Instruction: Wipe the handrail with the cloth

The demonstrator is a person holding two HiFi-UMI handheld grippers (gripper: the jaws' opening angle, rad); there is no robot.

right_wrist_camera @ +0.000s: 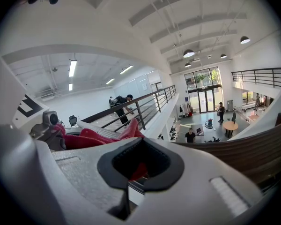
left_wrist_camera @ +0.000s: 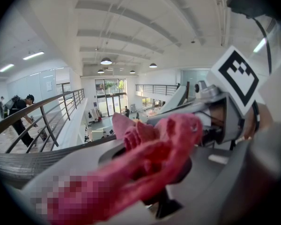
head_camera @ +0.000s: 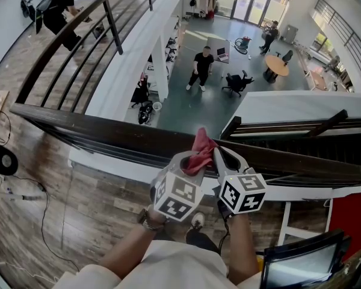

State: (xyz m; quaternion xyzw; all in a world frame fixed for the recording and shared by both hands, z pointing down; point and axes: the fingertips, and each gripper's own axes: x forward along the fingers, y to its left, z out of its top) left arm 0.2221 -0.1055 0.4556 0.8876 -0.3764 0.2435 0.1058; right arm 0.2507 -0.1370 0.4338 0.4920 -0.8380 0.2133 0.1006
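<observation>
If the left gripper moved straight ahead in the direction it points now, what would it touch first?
Probably the handrail: the left gripper points at it, with the red cloth in its jaws against the rail. The right gripper sits close beside, so depth is uncertain.

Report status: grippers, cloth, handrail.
Left gripper shut on cloth. Right gripper shut on it too. Cloth bunched just over handrail, contact unclear. Nothing seen in the way.
</observation>
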